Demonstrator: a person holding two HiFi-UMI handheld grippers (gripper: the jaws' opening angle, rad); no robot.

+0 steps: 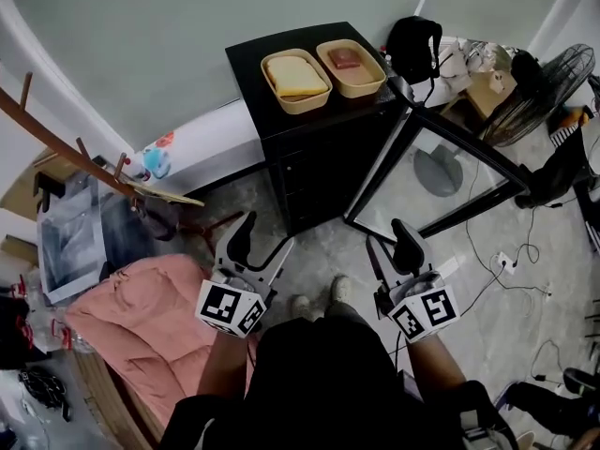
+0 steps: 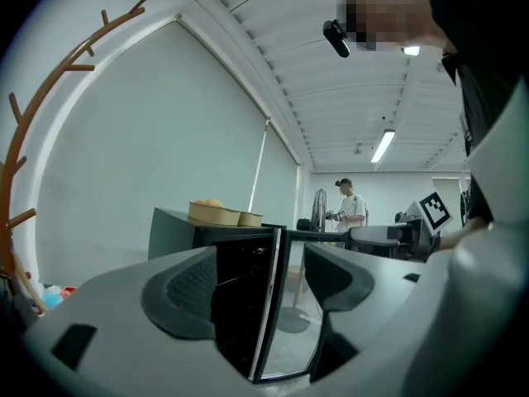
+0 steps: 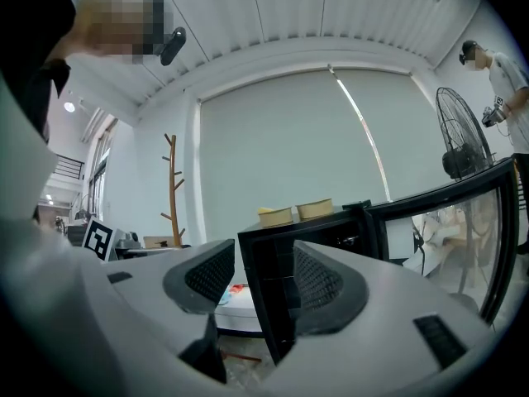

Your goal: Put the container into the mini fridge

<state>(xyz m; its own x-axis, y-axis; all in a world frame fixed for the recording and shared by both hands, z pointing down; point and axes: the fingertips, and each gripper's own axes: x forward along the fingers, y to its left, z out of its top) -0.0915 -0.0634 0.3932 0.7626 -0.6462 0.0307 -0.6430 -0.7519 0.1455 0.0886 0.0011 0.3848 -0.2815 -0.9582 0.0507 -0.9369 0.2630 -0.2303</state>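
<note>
Two tan open containers sit on top of the black mini fridge [image 1: 309, 148]: one with yellow food [image 1: 295, 81] and one with red food [image 1: 351, 66]. The fridge's glass door [image 1: 441, 172] is swung wide open to the right. Both grippers are held level in front of the fridge, well short of it. My left gripper [image 1: 262, 244] is open and empty; in its own view [image 2: 260, 279] the dark fridge interior [image 2: 240, 296] and the containers [image 2: 216, 213] show beyond the jaws. My right gripper [image 1: 389, 248] is also open and empty [image 3: 256, 275], with the containers [image 3: 296, 212] visible above the fridge [image 3: 285, 304].
A wooden coat rack [image 1: 66, 148] and a pink cushion [image 1: 141, 326] are at the left. A floor fan [image 1: 548, 82], a black bag [image 1: 415, 47] and cables [image 1: 511, 261] lie right of the open door. Another person [image 2: 351, 209] stands far off.
</note>
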